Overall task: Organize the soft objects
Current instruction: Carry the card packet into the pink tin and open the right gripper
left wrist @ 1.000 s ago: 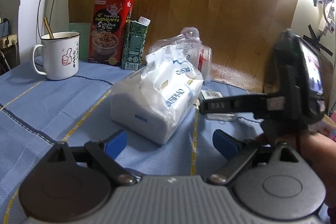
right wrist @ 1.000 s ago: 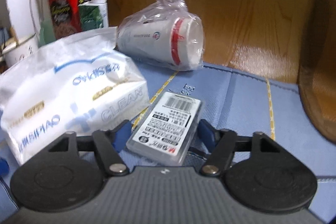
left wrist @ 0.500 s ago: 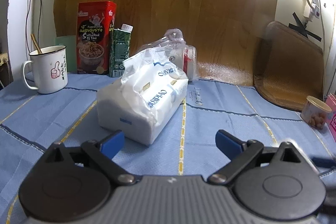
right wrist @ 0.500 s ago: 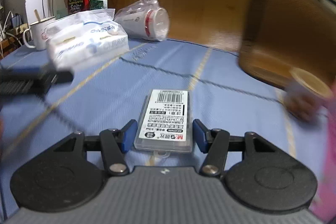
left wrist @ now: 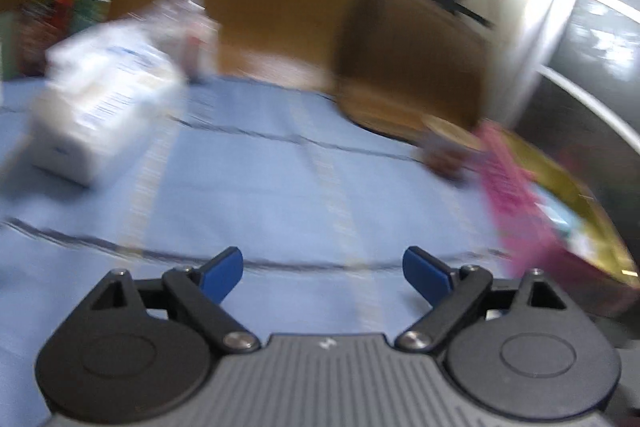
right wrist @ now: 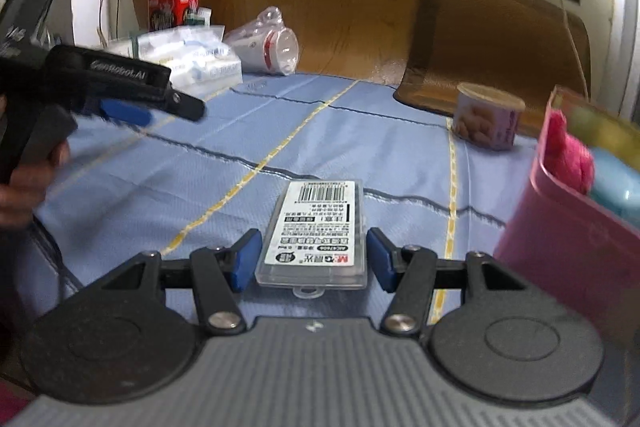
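Carrying clear plastic case (right wrist: 316, 231) clamped in right jaws (right wrist: 313, 259) toward pink bin (right wrist: 560, 239) at their right; keep level, release over rim. Left jaws (left wrist: 322, 269) closing from wide, empty.

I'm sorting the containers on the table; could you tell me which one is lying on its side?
The plastic-wrapped paper cups lie sideways, rim facing forward; the snack tub stands upright.
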Demonstrator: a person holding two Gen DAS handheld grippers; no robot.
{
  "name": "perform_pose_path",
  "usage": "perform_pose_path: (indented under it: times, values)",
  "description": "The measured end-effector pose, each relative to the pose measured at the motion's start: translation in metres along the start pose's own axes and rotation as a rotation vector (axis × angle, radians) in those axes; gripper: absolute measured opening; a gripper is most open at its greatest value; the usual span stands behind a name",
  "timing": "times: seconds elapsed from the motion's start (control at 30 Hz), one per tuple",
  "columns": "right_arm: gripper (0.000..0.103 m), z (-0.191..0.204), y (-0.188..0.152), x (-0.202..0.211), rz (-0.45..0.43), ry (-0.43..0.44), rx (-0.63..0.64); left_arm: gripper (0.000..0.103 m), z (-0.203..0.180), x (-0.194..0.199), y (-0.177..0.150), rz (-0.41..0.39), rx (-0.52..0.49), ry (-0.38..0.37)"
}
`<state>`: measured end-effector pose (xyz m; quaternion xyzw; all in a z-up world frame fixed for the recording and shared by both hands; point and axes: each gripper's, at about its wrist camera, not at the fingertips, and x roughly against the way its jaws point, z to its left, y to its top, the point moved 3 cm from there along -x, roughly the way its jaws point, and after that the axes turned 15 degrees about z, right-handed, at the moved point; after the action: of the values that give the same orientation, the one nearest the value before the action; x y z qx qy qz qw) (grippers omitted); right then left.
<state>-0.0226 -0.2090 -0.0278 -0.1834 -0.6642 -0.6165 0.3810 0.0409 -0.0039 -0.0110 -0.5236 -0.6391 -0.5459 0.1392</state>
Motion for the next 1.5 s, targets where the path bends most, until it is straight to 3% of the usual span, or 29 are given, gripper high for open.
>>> perform_pose_path:
  times: [0.07, 0.23, 0.33, 0.37, 0.5, 0.63, 0.8, 1.0, 1.07, 1.13, 1.23, 1.3, 1.43, 1.5]
  values:
    - [0.06, -0.008, -0.003, 0.001, -0.004, 0.038, -0.051, 0.087, -0.017, -0.007, -0.002, 0.066, -0.004, -0.065]
    - [0.059, -0.021, -0.009, 0.004, -0.02, 0.151, -0.161, 0.081, -0.044, -0.029, -0.003, 0.173, 0.013, -0.097]
    - [0.059, -0.022, -0.012, 0.007, -0.034, 0.189, -0.167, 0.059, -0.053, -0.045, -0.002, 0.215, 0.023, -0.108]
    - [0.059, -0.022, -0.014, 0.008, -0.039, 0.199, -0.166, 0.041, -0.06, -0.048, -0.002, 0.226, 0.003, -0.089]
    - [0.059, -0.029, -0.015, 0.021, -0.095, 0.173, -0.151, 0.038, -0.083, -0.044, 0.008, 0.211, -0.031, -0.103]
    - [0.059, -0.045, -0.01, 0.047, -0.215, 0.112, -0.164, 0.038, -0.129, -0.033, 0.035, 0.146, -0.14, -0.146]
    - [0.059, -0.073, -0.009, 0.085, -0.353, -0.1, -0.156, 0.039, -0.206, -0.055, 0.062, 0.12, -0.323, -0.188]
    - [0.059, -0.14, -0.012, 0.101, -0.352, -0.31, -0.288, 0.041, -0.288, -0.119, 0.083, 0.154, -0.477, -0.215]
    - [0.06, -0.164, -0.007, 0.095, -0.337, -0.386, -0.322, 0.045, -0.308, -0.145, 0.092, 0.145, -0.507, -0.171]
    - [0.06, -0.19, -0.003, 0.084, -0.299, -0.44, -0.359, 0.045, -0.316, -0.163, 0.099, 0.142, -0.505, -0.096]
    - [0.06, -0.206, -0.018, 0.091, -0.309, -0.39, -0.421, 0.053, -0.308, -0.158, 0.098, 0.147, -0.457, -0.136]
    - [0.06, -0.204, -0.034, 0.103, -0.344, -0.379, -0.422, 0.061, -0.298, -0.148, 0.095, 0.114, -0.452, -0.114]
    - [0.06, -0.194, -0.054, 0.119, -0.384, -0.376, -0.469, 0.064, -0.28, -0.13, 0.086, 0.065, -0.453, -0.016]
    - [0.06, -0.191, -0.056, 0.123, -0.4, -0.375, -0.499, 0.072, -0.273, -0.12, 0.08, 0.055, -0.45, 0.015]
